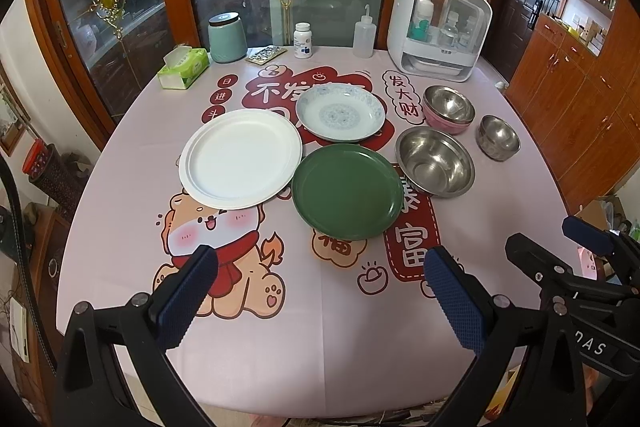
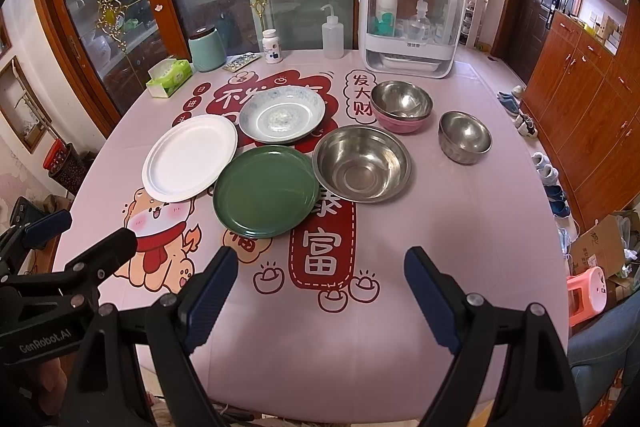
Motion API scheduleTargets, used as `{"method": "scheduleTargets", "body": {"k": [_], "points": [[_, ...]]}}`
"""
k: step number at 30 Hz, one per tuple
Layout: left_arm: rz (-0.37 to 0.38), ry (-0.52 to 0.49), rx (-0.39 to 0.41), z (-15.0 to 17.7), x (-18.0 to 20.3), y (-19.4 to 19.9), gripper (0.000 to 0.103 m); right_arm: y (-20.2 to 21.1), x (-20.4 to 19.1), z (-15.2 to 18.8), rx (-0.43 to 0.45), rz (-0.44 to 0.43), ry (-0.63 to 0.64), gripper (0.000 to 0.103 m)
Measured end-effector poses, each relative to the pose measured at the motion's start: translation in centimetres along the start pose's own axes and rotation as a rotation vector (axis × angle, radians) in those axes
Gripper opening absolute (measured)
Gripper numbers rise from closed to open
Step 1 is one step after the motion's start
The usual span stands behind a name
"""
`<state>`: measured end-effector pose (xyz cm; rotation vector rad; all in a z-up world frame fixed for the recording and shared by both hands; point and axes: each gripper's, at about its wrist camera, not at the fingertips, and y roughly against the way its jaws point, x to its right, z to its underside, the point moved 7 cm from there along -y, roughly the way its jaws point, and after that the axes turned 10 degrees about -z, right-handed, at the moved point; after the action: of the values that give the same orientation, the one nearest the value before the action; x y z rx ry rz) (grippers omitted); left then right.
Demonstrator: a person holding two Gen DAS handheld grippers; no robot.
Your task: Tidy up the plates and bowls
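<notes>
A white plate (image 1: pixel 240 159), a green plate (image 1: pixel 347 191) and a blue-patterned dish (image 1: pixel 340 111) lie mid-table. To their right stand a large steel bowl (image 1: pixel 435 161), a steel bowl nested in a pink bowl (image 1: pixel 449 109) and a small steel bowl (image 1: pixel 498 137). My left gripper (image 1: pixel 320 291) is open and empty over the table's near edge. My right gripper (image 2: pixel 320 291) is open and empty, beside the left one. The same dishes show in the right wrist view: white plate (image 2: pixel 190 157), green plate (image 2: pixel 266 191), large bowl (image 2: pixel 362 163).
Along the table's far edge stand a tissue box (image 1: pixel 183 66), a teal canister (image 1: pixel 227 37), a pill bottle (image 1: pixel 303 40), a squeeze bottle (image 1: pixel 363 35) and a white storage case (image 1: pixel 438 27). Wooden cabinets (image 1: pixel 576 83) line the right wall.
</notes>
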<state>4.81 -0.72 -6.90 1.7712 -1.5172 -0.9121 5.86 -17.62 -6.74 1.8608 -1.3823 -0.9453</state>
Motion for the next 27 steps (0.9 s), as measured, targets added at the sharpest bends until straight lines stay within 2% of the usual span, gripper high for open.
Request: {"method": "scheduleTargets", "body": {"k": [12, 16, 19, 27], "points": [[0.005, 0.014, 0.002, -0.31, -0.43, 0.16, 0.102, 0.50, -0.17, -0.48, 0.011, -0.007, 0.002, 0.086], [0.029, 0.025, -0.019, -0.27, -0.53, 0.15, 0.102, 0.45, -0.17, -0.52, -0.005, -0.024, -0.010, 0.086], [-0.001, 0.014, 0.003, -0.08, -0.66, 0.40, 0.102, 0.47, -0.34, -0.42, -0.002, 0.003, 0.013, 0.086], [-0.002, 0.011, 0.003, 0.45, -0.66, 0.49, 0.102, 0.82, -0.46, -0.27, 0.012, 0.008, 0.018, 0.086]]}}
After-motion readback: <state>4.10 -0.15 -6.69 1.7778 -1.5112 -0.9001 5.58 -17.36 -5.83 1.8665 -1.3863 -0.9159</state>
